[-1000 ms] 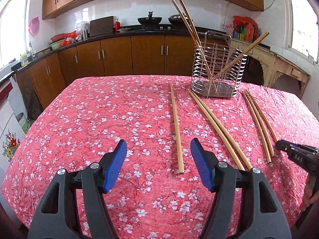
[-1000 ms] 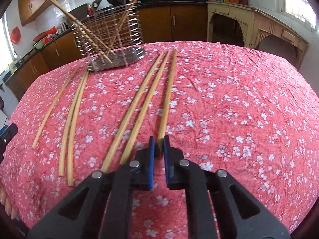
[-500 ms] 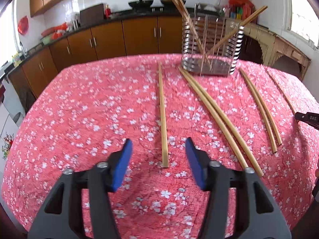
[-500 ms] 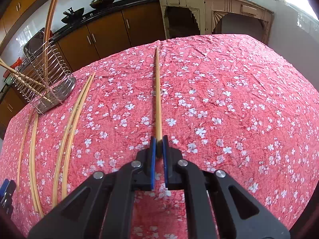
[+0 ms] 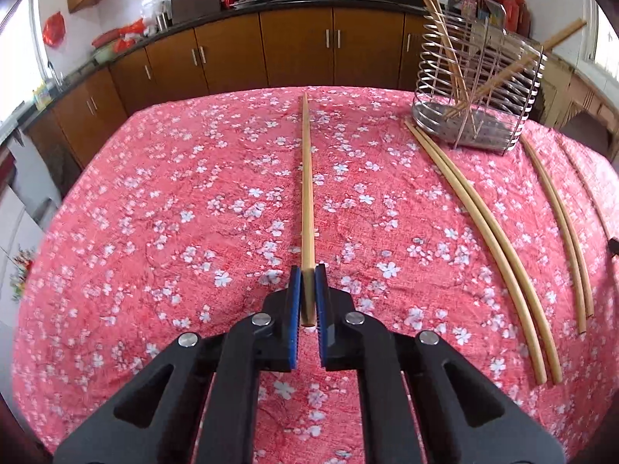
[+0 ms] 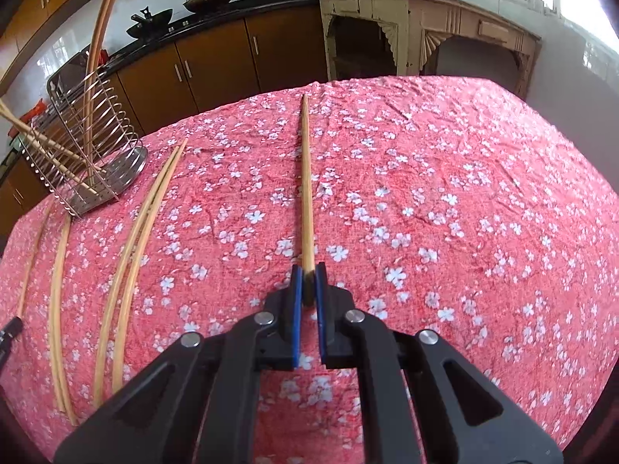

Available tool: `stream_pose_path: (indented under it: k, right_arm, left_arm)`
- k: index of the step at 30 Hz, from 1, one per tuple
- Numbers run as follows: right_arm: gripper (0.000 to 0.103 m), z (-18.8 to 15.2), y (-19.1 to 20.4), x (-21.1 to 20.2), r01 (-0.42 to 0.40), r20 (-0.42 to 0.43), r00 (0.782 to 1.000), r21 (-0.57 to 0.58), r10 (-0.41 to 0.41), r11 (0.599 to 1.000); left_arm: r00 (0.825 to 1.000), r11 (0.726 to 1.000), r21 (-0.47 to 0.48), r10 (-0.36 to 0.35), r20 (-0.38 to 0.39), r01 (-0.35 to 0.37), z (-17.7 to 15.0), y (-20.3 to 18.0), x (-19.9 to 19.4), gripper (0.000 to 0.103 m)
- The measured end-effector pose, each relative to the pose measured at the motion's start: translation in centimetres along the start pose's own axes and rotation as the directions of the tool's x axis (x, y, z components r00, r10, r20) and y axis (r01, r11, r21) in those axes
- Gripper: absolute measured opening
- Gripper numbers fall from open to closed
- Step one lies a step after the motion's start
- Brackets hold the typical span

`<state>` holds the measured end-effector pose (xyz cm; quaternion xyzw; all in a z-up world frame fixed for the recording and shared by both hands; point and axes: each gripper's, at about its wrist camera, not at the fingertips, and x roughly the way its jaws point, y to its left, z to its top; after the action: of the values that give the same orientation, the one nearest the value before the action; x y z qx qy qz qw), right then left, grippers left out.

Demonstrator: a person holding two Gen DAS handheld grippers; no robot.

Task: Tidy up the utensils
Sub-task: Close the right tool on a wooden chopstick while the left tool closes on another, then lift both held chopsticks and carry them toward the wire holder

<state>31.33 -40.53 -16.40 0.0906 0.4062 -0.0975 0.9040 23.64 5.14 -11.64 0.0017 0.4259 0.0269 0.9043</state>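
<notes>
My left gripper [image 5: 308,270] is shut on the near end of a long bamboo chopstick [image 5: 307,193] that points away over the red floral tablecloth. My right gripper [image 6: 308,270] is shut on the near end of another chopstick [image 6: 306,185], which also points straight ahead. The wire utensil holder [image 5: 479,92] stands at the far right in the left wrist view and at the far left in the right wrist view [image 6: 81,154], with several chopsticks leaning in it. Two pairs of chopsticks [image 5: 487,232] [image 5: 561,232] lie on the cloth near it.
The table [image 5: 154,212] is covered with a red flowered cloth. Brown kitchen cabinets [image 5: 232,54] and a counter with pans run behind it. A cream wooden sideboard [image 6: 425,27] stands beyond the table's far right edge.
My left gripper moved forward and closed on the single chopstick. My right gripper stayed shut on its chopstick and swung right, away from the holder.
</notes>
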Motion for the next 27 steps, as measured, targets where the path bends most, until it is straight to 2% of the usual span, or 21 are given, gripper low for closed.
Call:
stream_pose_path:
  k: [8,15,27]
  right_arm:
    - [0.008,0.0,0.0,0.2,0.005,-0.001,1.0,-0.003,-0.005,1.0]
    - [0.008,0.0,0.1,0.2,0.007,-0.002,1.0,-0.005,-0.007,1.0]
    - [0.008,-0.1,0.0,0.1,0.003,-0.004,1.0,-0.001,-0.003,1.0]
  left_arm:
    - [0.998,0.998,-0.025,-0.062,0.005,0.062,-0.1,0.9,0.1,0.012]
    - [0.999,0.999,0.024,-0.045,0.002,0.045,-0.7,-0.2,-0.7,0.012]
    - [1.0,0.999,0.037,-0.019,-0.003,0.019,-0.6,-0.8,-0.7,0.012]
